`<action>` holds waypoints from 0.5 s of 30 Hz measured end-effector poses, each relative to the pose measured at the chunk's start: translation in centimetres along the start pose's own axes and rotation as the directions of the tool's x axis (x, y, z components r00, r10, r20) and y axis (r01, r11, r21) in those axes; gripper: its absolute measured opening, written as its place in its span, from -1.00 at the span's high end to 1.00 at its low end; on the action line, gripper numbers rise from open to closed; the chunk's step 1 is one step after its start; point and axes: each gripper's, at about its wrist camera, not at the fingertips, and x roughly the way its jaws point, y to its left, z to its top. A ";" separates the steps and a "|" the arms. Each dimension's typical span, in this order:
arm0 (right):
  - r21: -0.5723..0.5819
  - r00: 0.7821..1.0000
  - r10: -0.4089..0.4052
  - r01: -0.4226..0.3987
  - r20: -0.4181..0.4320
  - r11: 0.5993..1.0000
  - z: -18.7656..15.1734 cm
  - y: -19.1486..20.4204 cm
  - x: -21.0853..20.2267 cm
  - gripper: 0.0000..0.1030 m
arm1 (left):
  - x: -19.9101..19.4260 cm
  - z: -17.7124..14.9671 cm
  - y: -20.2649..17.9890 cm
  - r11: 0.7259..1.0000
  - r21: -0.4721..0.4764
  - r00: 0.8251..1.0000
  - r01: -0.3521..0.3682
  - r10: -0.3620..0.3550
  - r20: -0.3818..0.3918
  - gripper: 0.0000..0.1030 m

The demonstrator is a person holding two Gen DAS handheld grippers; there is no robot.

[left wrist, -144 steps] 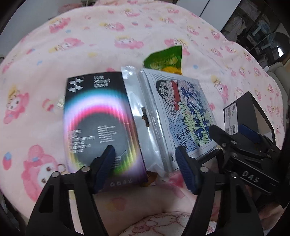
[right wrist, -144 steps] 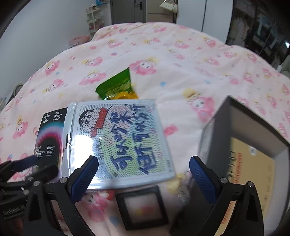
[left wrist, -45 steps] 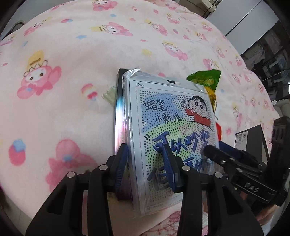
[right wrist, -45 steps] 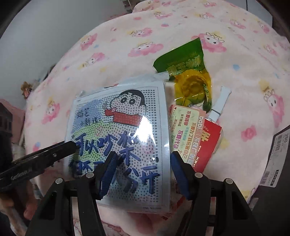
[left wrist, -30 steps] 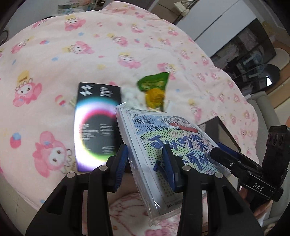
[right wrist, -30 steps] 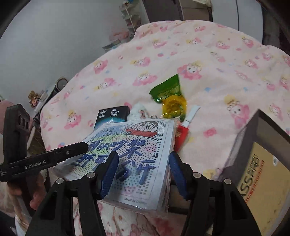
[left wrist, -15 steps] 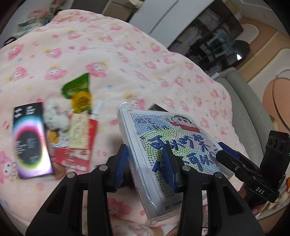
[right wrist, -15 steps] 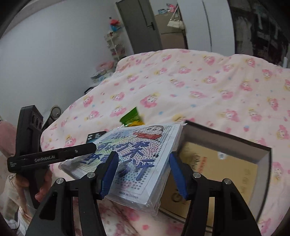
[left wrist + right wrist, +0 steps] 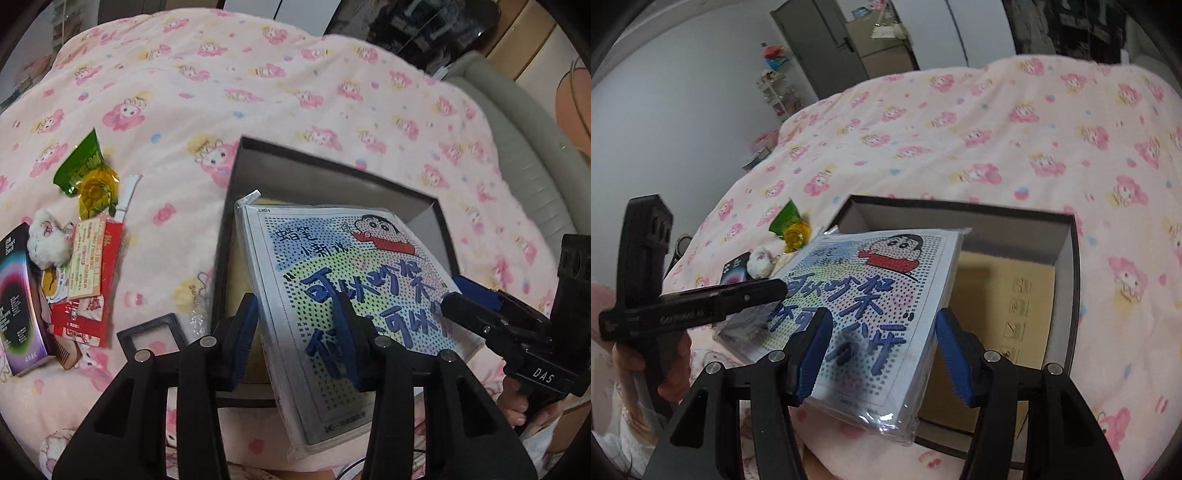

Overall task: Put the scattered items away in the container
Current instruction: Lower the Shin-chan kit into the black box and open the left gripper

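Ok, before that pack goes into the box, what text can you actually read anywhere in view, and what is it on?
"LX01": top corner of the cartoon bead pack.
"蜡笔小新说": blue heading on the same pack; the bigger blue lettering below is partly hidden.
"DAS": right gripper body.
"GenRobot.AI": left gripper body, blurred.
"Smart Devil": black phone-accessory box; its small print is unreadable.
Red and cream sachets: print too small.

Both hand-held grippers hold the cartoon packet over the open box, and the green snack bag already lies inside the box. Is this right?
Not quite. The left wrist view shows the green snack bag lying on the pink blanket, outside the open box. Both hand-held grippers, left and right, do hold the cartoon packet over it.
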 end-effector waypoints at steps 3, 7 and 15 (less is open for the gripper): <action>0.027 0.999 0.005 -0.005 -0.033 1.000 -0.6 -1.4 1.2 -0.06 | 2.0 -0.2 0.0 1.000 0.010 0.999 -0.019 0.019 -0.045 0.17; 0.050 0.996 0.011 -0.006 -0.088 0.999 -1.5 -2.5 3.0 -0.06 | 4.2 -0.1 0.4 0.999 0.005 0.996 -0.041 0.041 -0.084 0.17; 0.105 0.979 0.046 -0.026 -0.199 0.994 -2.3 -3.7 6.1 -0.06 | 5.5 -0.1 -0.8 0.982 0.081 0.980 -0.169 0.176 -0.088 0.15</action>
